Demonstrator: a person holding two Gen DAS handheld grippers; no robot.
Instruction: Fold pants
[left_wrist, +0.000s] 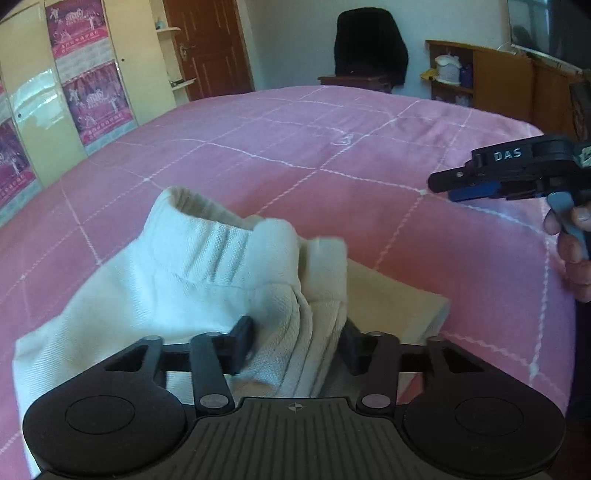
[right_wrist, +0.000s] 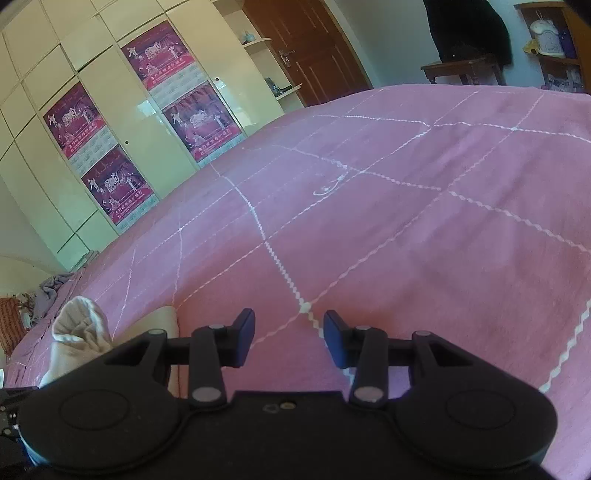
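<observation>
Cream-white pants lie bunched on the pink bedspread, ribbed waistband standing up and a flat folded layer showing to the right. My left gripper hovers at their near side with its jaws apart, and a ridge of the cloth runs loosely between the fingers. In the left wrist view my right gripper comes in from the right edge, held by a hand above bare bedspread. My right gripper is open with nothing in it. The pants sit at its lower left.
A cream wardrobe with pink posters lines the left side. A brown door, a chair draped in dark cloth and a wooden shelf unit stand beyond the bed. The bed's edge drops off at the right.
</observation>
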